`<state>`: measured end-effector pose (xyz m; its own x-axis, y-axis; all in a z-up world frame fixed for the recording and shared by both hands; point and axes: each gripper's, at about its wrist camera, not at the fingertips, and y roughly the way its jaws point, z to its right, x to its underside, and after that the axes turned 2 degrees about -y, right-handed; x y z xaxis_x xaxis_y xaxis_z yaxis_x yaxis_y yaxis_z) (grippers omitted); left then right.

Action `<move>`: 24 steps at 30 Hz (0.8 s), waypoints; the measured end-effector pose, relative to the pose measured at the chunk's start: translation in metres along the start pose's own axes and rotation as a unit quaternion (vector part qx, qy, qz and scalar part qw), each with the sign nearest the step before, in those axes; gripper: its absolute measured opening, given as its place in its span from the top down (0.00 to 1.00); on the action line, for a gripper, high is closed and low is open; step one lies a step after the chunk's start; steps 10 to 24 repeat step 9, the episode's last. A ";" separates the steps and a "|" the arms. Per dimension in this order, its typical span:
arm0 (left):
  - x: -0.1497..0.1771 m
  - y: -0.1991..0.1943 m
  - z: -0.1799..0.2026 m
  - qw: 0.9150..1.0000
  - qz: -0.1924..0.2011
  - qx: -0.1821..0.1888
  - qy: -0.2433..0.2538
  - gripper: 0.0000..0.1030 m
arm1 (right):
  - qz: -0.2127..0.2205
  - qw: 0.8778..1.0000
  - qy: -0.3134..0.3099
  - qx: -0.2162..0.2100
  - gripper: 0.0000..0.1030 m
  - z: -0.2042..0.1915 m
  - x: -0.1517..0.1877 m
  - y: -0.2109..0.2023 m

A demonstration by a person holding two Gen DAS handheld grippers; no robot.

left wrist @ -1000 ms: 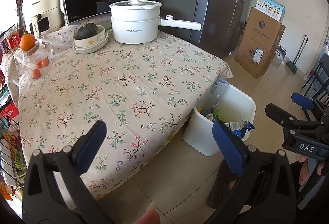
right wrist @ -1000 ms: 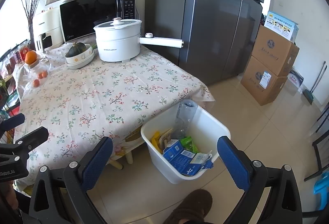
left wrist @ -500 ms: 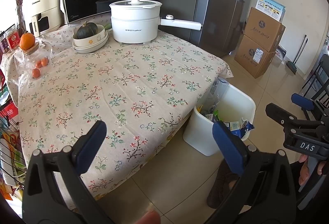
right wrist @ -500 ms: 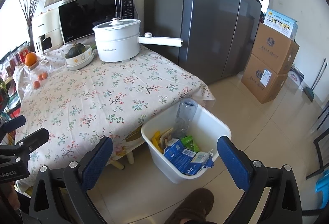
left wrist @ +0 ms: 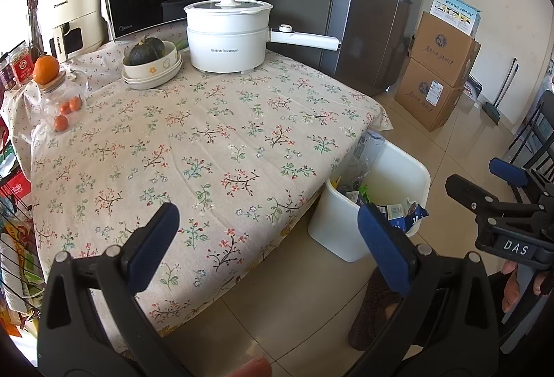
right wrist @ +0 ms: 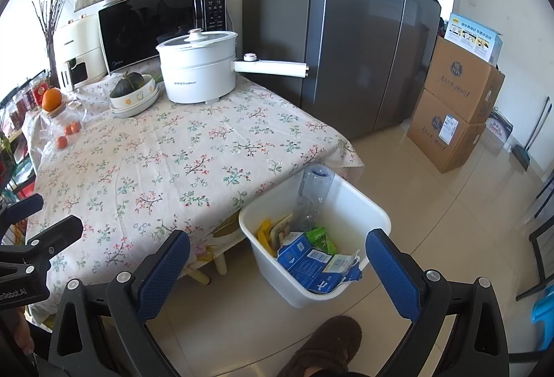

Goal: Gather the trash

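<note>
The left gripper (left wrist: pixel 266 235) and right gripper (right wrist: pixel 277 259) hold their jaws wide open and empty, near the bin (right wrist: pixel 360 204) of trash (right wrist: pixel 311 261) beside the tabletop (right wrist: pixel 166 155).

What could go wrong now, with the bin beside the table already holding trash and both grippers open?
1. The blue carton lies at the near rim of the white bin and partly over it; a push might tip it onto the floor.
2. The clear plastic bottle stands tall, leaning at the far wall; it may topple out.
3. The pot handle juts past the table edge, so an arm passing there could catch it.
</note>
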<state>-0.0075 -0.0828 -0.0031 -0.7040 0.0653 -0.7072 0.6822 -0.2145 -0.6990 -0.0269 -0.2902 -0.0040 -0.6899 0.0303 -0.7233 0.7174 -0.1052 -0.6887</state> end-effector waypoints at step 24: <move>-0.006 0.001 -0.015 0.999 -0.029 0.008 -0.013 0.01 | -0.022 0.999 -0.022 -0.023 0.00 -0.013 0.008 0.015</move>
